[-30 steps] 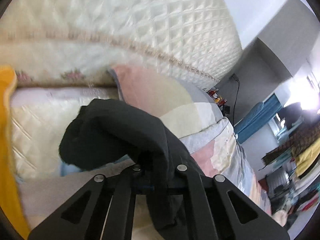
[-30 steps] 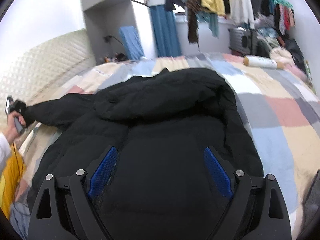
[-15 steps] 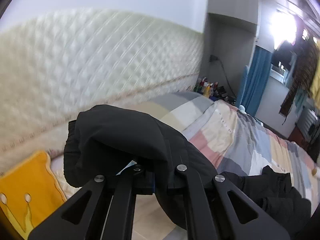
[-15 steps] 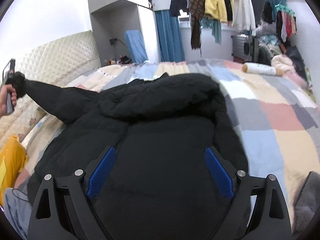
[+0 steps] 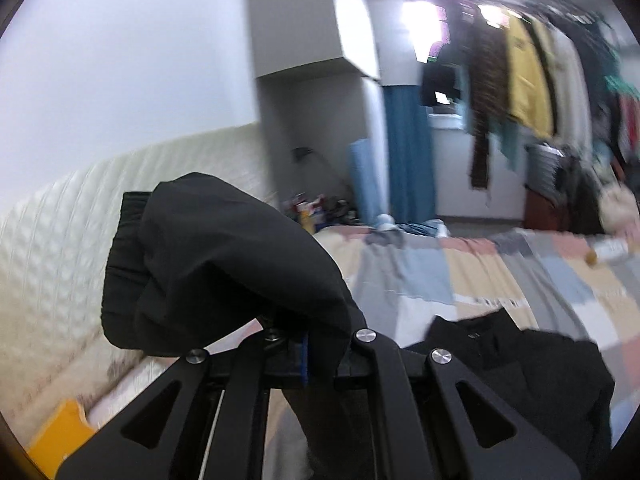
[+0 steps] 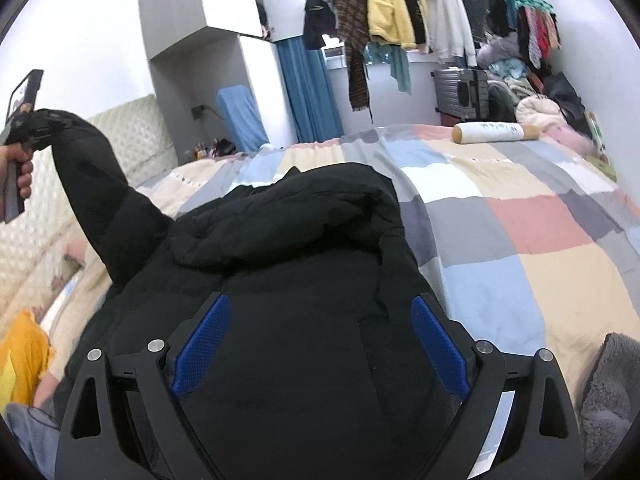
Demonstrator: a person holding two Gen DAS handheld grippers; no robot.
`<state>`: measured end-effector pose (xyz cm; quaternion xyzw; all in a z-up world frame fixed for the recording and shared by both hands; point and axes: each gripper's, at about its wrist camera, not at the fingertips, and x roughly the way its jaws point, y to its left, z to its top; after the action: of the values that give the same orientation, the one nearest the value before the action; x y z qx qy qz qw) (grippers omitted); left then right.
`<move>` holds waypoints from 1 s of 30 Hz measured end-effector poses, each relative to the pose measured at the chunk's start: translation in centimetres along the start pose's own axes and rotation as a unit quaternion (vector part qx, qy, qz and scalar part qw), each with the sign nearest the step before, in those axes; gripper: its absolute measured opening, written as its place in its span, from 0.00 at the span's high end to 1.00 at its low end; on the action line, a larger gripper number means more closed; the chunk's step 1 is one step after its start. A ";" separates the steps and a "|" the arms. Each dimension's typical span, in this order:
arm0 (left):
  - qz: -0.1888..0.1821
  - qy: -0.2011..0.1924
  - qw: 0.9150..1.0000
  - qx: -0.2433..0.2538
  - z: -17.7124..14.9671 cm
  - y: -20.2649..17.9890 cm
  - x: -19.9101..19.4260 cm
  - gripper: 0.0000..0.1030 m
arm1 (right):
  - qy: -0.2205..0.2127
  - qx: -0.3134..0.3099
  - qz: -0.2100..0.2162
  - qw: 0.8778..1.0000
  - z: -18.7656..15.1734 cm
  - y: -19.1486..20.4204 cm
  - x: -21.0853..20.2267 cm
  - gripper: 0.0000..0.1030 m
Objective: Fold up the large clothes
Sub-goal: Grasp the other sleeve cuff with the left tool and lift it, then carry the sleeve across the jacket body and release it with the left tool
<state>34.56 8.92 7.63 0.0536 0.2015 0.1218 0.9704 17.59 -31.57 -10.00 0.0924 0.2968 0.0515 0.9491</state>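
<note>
A large black padded jacket (image 6: 304,264) lies on the patchwork bedspread (image 6: 520,240), hood toward the far end. My left gripper (image 5: 304,344) is shut on the cuff of its left sleeve (image 5: 208,264), which drapes over the fingers. In the right wrist view that sleeve (image 6: 100,200) is raised high at the left, held by the left gripper (image 6: 24,128). My right gripper (image 6: 320,344) is open, its blue pads (image 6: 202,350) spread above the jacket's body, holding nothing.
A quilted cream headboard (image 5: 60,240) runs along the left. A yellow cushion (image 6: 20,356) lies at the lower left. A rolled bolster (image 6: 492,133) sits at the bed's far end. Hanging clothes (image 6: 392,4) and a suitcase (image 6: 460,92) stand beyond. A grey fluffy item (image 6: 612,392) is at the right.
My left gripper has lifted the sleeve cuff up from the bed and swung to face down the room. The right gripper has stayed open over the jacket.
</note>
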 end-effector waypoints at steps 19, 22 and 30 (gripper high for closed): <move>-0.188 0.004 0.978 0.096 -13.6 -22.9 0.2 0.92 | 0.009 0.050 -0.018 0.999 0.1 -4.9 0.9 0.09; -0.189 0.026 0.976 0.099 -15.8 -24.2 0.7 0.92 | 0.023 0.061 -0.014 0.998 -0.2 -5.2 1.9 0.09; -0.209 0.094 0.969 0.092 -18.0 -26.7 3.0 0.93 | 0.031 0.076 -0.008 0.997 -0.2 -5.8 2.9 0.09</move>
<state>35.73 -15.09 -14.03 0.0872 0.3089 -0.0985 0.9420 20.11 -36.78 -13.01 0.1603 0.3299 0.0239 0.9300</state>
